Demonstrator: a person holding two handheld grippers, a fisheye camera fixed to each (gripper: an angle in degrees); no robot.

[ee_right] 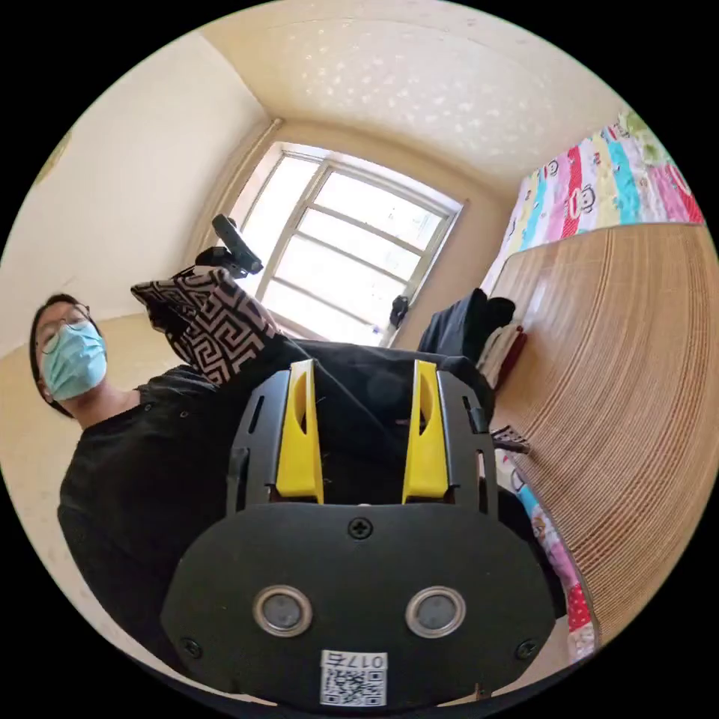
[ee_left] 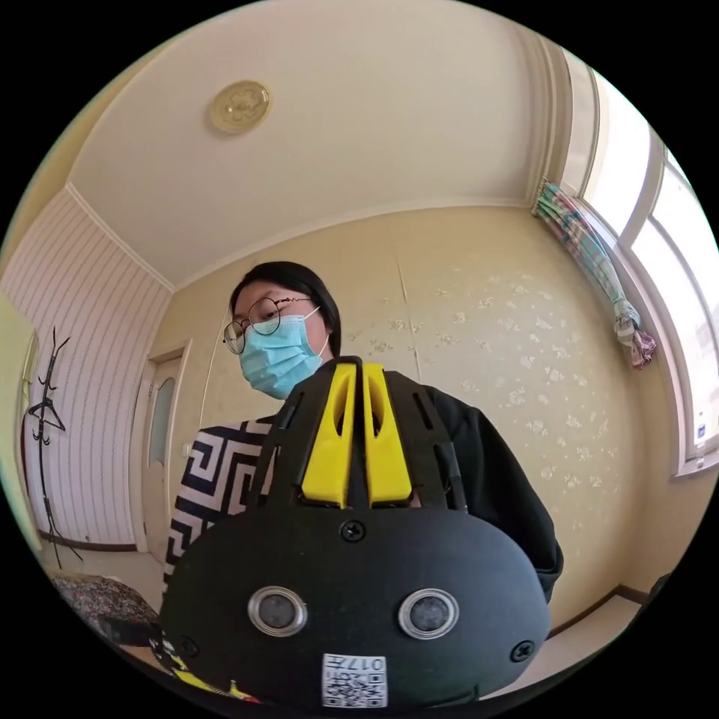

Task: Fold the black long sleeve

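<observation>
Left gripper (ee_left: 358, 371) centre frame, jaws closed together, nothing between. Right gripper (ee_right: 363, 371) jaws wide apart, empty. Dark garment (ee_right: 468, 322), possibly black long sleeve, heaped right of centre beside window (ee_right: 352, 255).

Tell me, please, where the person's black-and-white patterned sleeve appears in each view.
Left gripper view: the patterned sleeve is at lower left, beside the shut left tongs.
Right gripper view: it is at upper left, above the open right tongs.
Shared landmark: the window, at the right edge in the left gripper view and at top centre in the right gripper view.
</observation>
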